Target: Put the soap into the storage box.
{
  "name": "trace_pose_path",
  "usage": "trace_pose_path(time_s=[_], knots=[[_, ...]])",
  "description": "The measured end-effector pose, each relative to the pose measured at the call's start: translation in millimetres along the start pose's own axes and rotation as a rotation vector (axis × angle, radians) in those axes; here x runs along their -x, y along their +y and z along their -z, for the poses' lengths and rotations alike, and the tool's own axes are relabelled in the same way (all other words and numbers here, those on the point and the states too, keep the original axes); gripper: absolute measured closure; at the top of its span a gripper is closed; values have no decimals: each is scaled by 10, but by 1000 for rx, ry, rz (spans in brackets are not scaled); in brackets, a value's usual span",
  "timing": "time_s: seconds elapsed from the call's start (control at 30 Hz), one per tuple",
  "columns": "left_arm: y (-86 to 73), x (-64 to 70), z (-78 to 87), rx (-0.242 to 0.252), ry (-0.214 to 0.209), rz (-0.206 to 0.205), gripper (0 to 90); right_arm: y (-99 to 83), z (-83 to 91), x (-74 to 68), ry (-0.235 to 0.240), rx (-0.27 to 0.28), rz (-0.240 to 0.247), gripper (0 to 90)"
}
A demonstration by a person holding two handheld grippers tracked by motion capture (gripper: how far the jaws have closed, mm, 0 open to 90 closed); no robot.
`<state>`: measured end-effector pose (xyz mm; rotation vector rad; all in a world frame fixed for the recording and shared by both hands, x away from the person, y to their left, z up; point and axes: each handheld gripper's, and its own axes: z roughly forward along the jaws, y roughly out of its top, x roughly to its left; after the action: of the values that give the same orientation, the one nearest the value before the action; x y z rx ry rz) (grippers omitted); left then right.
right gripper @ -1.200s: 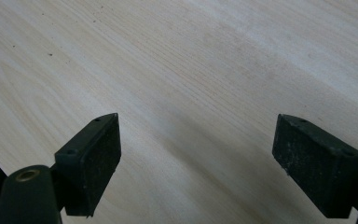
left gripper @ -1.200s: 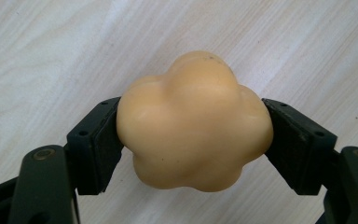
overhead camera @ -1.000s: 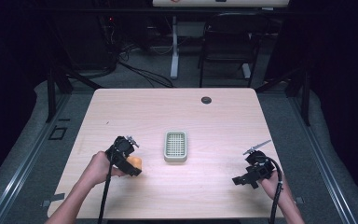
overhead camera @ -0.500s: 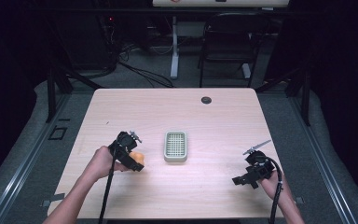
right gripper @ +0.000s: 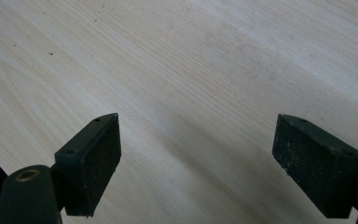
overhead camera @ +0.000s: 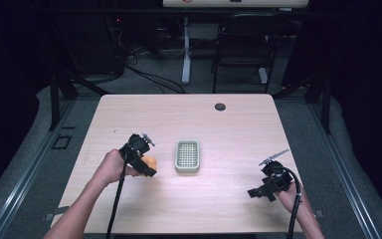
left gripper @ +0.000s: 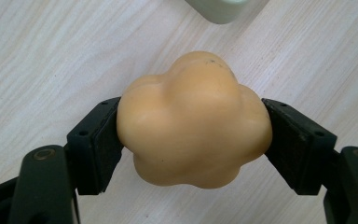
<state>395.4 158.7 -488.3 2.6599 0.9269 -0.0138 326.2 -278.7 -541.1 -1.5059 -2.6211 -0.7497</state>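
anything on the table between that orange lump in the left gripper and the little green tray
Nothing visible. The left gripper is shut on the orange lump, and only a strip of bare table lies between it and the green tray. The right gripper is open, well off to the other side.

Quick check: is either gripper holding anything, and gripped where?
The left gripper holds the orange lumpy soap, pads on its two opposite sides. The right gripper is open, holding nothing.
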Motion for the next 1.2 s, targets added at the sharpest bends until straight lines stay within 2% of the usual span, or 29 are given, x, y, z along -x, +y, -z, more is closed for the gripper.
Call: trace_pose_path(time_s=[0.07, 0.1, 0.27, 0.3, 0.33, 0.37, 0.43, 0.53, 0.63, 1.07, 1.13, 1.2], knots=[[9, 2, 0, 2, 1, 2, 251, 1, 4, 2, 2, 0, 0, 151], [19, 0, -2, 1, 2, 0, 251, 20, 34, 24, -2, -43, 35, 151], [52, -12, -7, -6, 0, -3, 251, 18, 28, 20, -1, -37, 29, 151], [60, -16, 1, -8, 1, -4, 251, 5, 12, 10, 2, -11, 8, 151], [65, -17, 3, -5, 1, -2, 251, 5, 12, 10, 2, -11, 8, 151], [76, -21, 12, -5, -1, -3, 252, 21, 33, 32, 0, -49, 39, 151], [98, -24, 29, -5, 1, -7, 251, 8, 14, 14, 0, -19, 13, 151], [145, -30, 46, -2, 7, -12, 251, 8, 12, 11, -4, -19, 11, 151], [175, -35, 48, 0, 7, -14, 251, 16, 30, 27, -1, -42, 30, 151], [363, -62, 143, 11, 16, -31, 251, 13, 31, 19, -1, -35, 26, 151], [377, -65, 143, 15, 21, -32, 252, 6, 20, 3, -6, -20, 10, 152], [396, -74, 148, 9, 22, -32, 251, 13, 30, 19, 1, -39, 30, 151]])
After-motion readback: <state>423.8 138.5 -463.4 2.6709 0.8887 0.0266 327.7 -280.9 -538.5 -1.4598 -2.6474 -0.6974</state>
